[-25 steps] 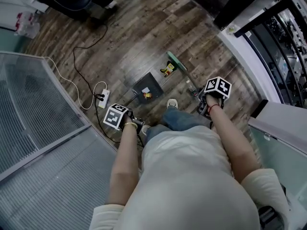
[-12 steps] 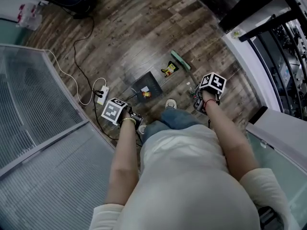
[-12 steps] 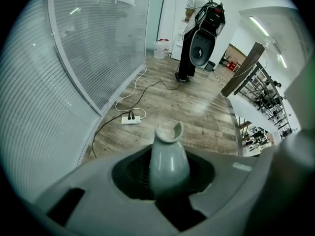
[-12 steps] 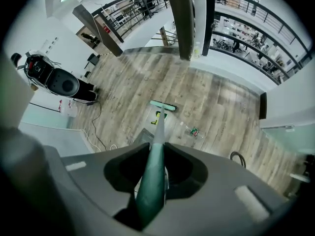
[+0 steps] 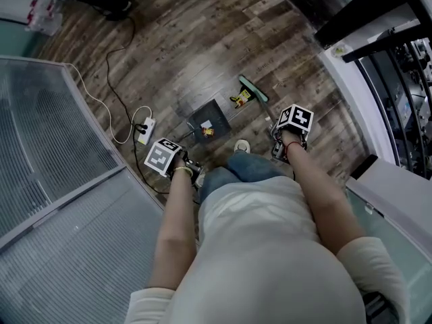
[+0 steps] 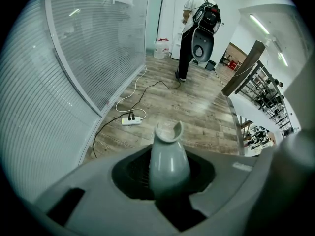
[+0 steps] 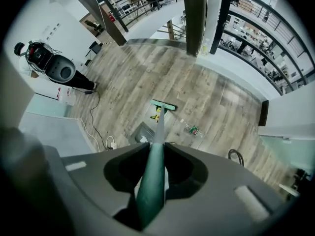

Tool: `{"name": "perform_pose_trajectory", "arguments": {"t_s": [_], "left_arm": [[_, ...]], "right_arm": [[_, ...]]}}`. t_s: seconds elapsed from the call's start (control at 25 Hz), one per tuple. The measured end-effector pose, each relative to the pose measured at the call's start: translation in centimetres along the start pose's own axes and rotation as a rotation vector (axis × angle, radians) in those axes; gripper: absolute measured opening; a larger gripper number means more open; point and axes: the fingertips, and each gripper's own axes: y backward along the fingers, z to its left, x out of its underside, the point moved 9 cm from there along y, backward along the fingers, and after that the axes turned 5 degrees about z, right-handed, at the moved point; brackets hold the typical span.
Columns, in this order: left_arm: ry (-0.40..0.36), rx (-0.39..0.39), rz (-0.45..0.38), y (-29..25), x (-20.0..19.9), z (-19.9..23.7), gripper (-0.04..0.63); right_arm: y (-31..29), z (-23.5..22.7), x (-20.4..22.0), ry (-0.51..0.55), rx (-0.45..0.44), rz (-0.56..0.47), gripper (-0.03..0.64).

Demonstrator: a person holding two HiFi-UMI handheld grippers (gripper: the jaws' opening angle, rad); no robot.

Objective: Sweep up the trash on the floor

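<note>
A dark dustpan (image 5: 214,113) sits on the wooden floor with small scraps (image 5: 207,131) in it. Its grey upright handle (image 6: 169,156) stands between the jaws of my left gripper (image 6: 168,181), which is shut on it. My left gripper (image 5: 191,169) is just left of the person's shoe. A green broom head (image 5: 248,86) rests on the floor beside a yellow piece of trash (image 5: 240,99), right of the dustpan. My right gripper (image 7: 152,191) is shut on the green broom handle (image 7: 155,166). A small green scrap (image 7: 194,130) lies right of the broom head (image 7: 163,105).
A white power strip (image 5: 144,131) with cables lies left of the dustpan, next to a curved glass wall (image 5: 54,154). A person with a backpack (image 6: 197,23) stands far off. A white ledge (image 5: 351,106) and railings border the right side.
My right gripper has shifted a little to the left with the broom handle. The broom head, yellow trash and dustpan keep nearly the same places on the floor.
</note>
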Motion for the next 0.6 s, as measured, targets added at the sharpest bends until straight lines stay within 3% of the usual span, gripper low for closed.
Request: {"name": "perform_pose_trajectory", "arguments": {"t_s": [0.6], "left_arm": [[0.001,-0.001,-0.008,0.0,0.1,-0.5,0.100]], "right_arm": [[-0.8,1.6,4.3,0.019,-0.054,0.095,0.100]]}}
